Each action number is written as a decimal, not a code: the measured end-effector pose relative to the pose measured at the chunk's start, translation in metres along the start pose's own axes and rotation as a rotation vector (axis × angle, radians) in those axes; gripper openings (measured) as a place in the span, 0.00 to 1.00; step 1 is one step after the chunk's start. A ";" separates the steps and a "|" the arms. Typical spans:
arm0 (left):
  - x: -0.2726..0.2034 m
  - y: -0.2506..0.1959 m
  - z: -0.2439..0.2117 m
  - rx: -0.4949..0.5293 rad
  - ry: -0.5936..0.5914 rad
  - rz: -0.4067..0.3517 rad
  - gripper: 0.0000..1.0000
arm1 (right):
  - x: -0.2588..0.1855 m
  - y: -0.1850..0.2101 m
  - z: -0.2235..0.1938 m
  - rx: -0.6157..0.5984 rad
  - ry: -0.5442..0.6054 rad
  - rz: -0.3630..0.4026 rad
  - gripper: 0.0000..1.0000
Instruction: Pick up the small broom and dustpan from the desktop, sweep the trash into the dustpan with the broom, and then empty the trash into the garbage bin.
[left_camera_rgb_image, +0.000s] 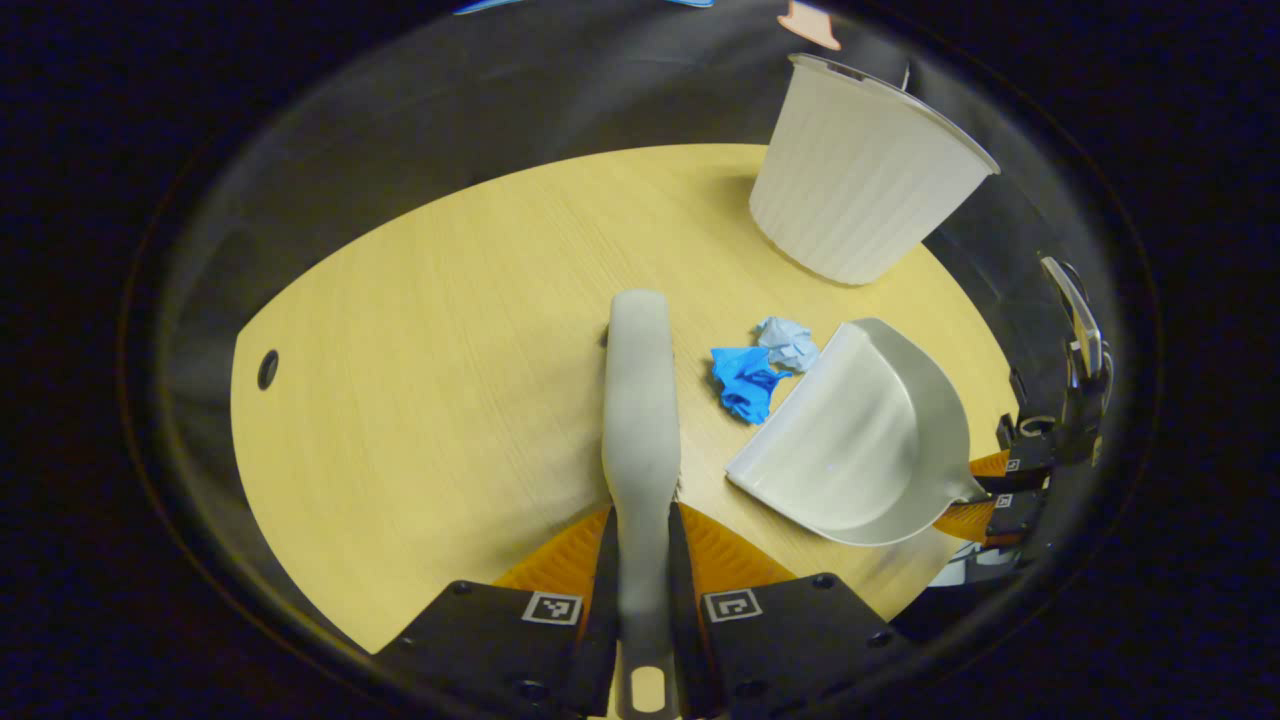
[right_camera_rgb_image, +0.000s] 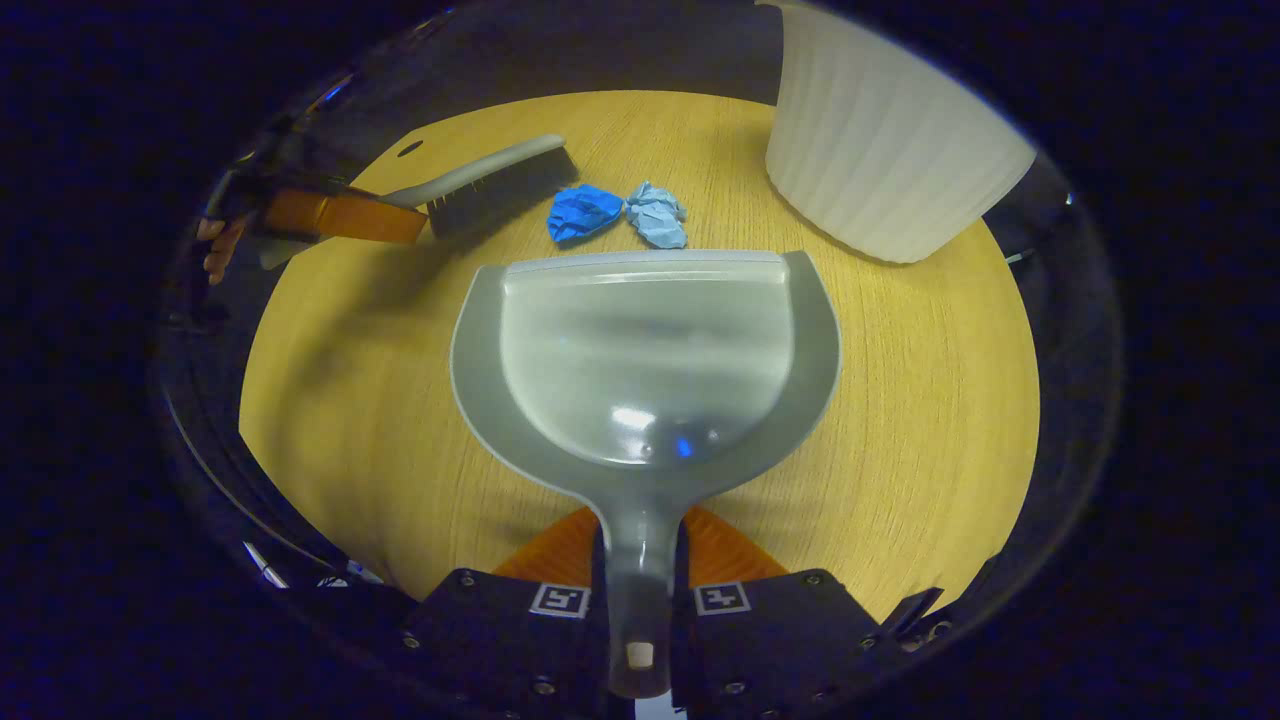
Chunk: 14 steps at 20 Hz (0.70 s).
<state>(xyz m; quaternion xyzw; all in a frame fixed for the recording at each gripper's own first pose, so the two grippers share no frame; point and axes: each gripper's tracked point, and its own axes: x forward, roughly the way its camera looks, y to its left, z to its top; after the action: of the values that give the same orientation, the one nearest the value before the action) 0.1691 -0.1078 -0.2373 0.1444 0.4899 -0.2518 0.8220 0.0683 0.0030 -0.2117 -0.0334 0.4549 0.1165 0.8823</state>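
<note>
My left gripper (left_camera_rgb_image: 640, 530) is shut on the handle of the grey small broom (left_camera_rgb_image: 640, 400), which points away over the wooden desktop (left_camera_rgb_image: 420, 380). From the right gripper view the broom (right_camera_rgb_image: 490, 180) shows dark bristles facing the trash. My right gripper (right_camera_rgb_image: 640, 545) is shut on the handle of the grey dustpan (right_camera_rgb_image: 645, 350), and that gripper (left_camera_rgb_image: 1000, 495) also appears at the right edge of the left gripper view. Two crumpled paper balls, a dark blue one (right_camera_rgb_image: 583, 212) and a light blue one (right_camera_rgb_image: 657, 215), lie just beyond the dustpan's front lip, between it and the broom.
A white ribbed garbage bin (right_camera_rgb_image: 890, 150) stands on the desktop at the far right, close behind the trash. A cable hole (left_camera_rgb_image: 267, 369) marks the desktop's left side. A hand (right_camera_rgb_image: 215, 250) holds the left gripper near the desk's edge.
</note>
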 end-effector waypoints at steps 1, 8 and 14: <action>0.002 0.003 0.008 0.036 0.000 0.002 0.31 | 0.000 -0.001 0.001 0.002 0.000 0.002 0.23; 0.020 -0.026 0.038 0.229 0.008 -0.106 0.33 | 0.003 -0.005 0.008 0.028 0.000 0.000 0.24; 0.009 -0.068 0.040 0.303 0.049 -0.267 0.32 | -0.001 -0.006 0.008 0.029 -0.010 -0.001 0.23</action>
<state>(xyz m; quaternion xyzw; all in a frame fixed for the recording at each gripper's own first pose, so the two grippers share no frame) 0.1644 -0.1859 -0.2255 0.2062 0.4813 -0.4258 0.7379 0.0755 -0.0020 -0.2063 -0.0203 0.4523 0.1096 0.8849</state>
